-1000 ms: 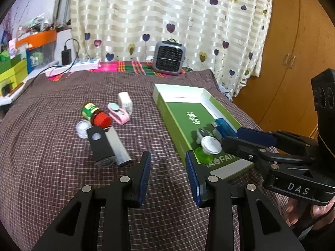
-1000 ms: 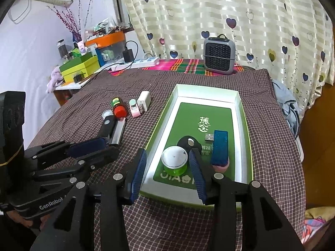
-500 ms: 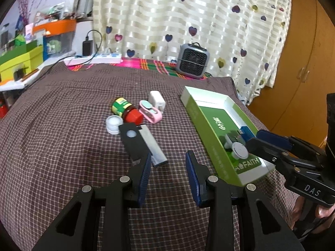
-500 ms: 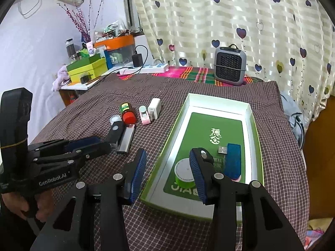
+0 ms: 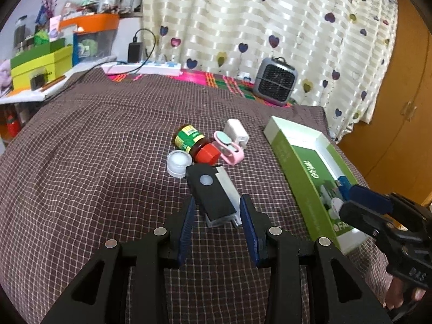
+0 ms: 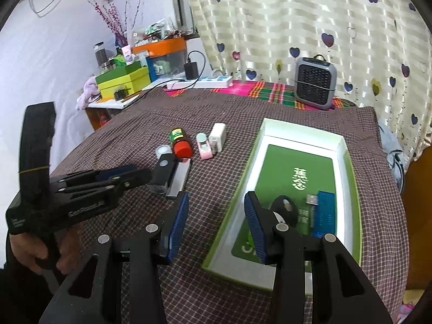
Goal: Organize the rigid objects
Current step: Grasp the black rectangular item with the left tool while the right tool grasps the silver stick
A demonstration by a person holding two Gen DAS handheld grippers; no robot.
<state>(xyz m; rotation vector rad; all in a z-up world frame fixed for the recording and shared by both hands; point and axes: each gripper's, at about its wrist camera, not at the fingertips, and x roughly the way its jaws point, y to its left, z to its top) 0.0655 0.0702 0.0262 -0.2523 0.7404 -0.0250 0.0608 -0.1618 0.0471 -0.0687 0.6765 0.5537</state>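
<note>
In the last sec the left gripper [image 5: 216, 213] has swung from the green tray [image 6: 348, 162] to the black device [image 5: 210, 197] on the desk, jaws released & straddling it w/o contact, so pickup looks next; right gripper [image 6: 216, 216] empty, jaws released.

A table draped in a brown checked cloth [image 6: 167, 113] fills the foreground, with a bright pink-and-green plaid cloth [image 6: 259, 89] showing along its far edge. Behind it hangs a cream striped curtain [image 6: 310, 16] dotted with hearts. A small grey heater [image 6: 315, 82] stands at the table's back edge, near a white power strip [image 6: 199, 82] with a black charger plugged in. To the left, a white wall [image 6: 40, 62] backs a cluttered side shelf holding a yellow-green box [image 6: 122, 82] and an orange bin [image 6: 162, 47]. A wooden cabinet [image 5: 399, 86] stands at the right.
</note>
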